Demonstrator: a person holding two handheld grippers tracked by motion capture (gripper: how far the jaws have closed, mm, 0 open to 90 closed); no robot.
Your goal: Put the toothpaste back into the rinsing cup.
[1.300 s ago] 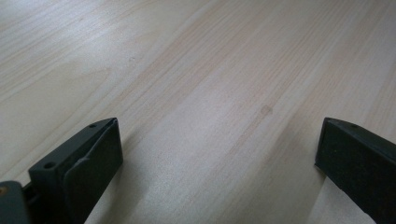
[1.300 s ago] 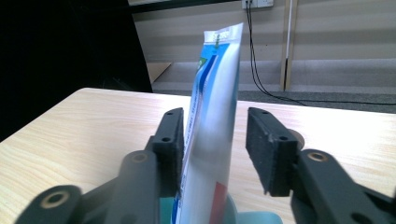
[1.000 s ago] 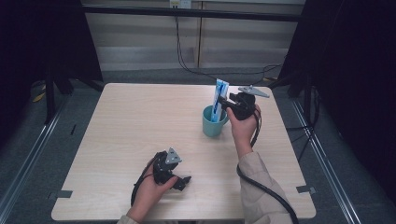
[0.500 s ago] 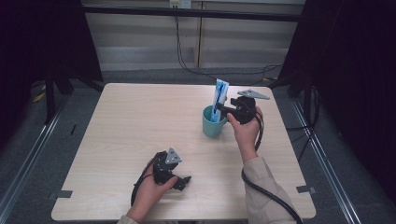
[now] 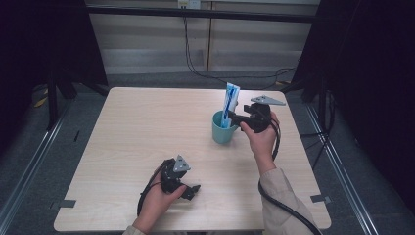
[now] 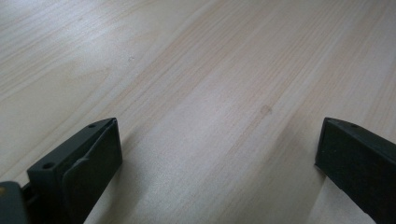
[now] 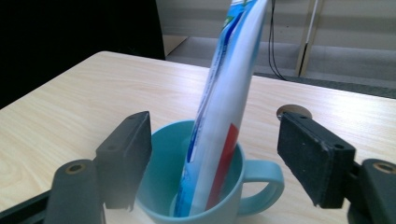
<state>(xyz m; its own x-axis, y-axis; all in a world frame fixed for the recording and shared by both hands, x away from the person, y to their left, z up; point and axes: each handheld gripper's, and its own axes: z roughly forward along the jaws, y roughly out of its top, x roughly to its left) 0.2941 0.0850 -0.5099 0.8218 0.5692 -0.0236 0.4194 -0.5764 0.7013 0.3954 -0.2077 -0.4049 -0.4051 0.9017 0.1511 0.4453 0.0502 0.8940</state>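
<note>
Toothpaste tube, blue-white plastic [image 7: 219, 102], stands tilted in teal ceramic mug [image 7: 254, 175]; right gripper [image 7: 215, 154] jaws just opened off it, spread either side, so placement looks done. Left gripper [image 6: 219, 158] spread, idle on wooden table [image 6: 196, 70].

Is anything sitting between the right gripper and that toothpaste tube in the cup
Nothing visible does. The toothpaste tube stands tilted in the teal mug, right between the right gripper's jaws. The jaws have just been opening and stand apart from the tube on both sides, with only the mug's rim below them.

Right tool [image 5: 234, 119] just opening, left tool [image 5: 192, 191] wide.
</note>
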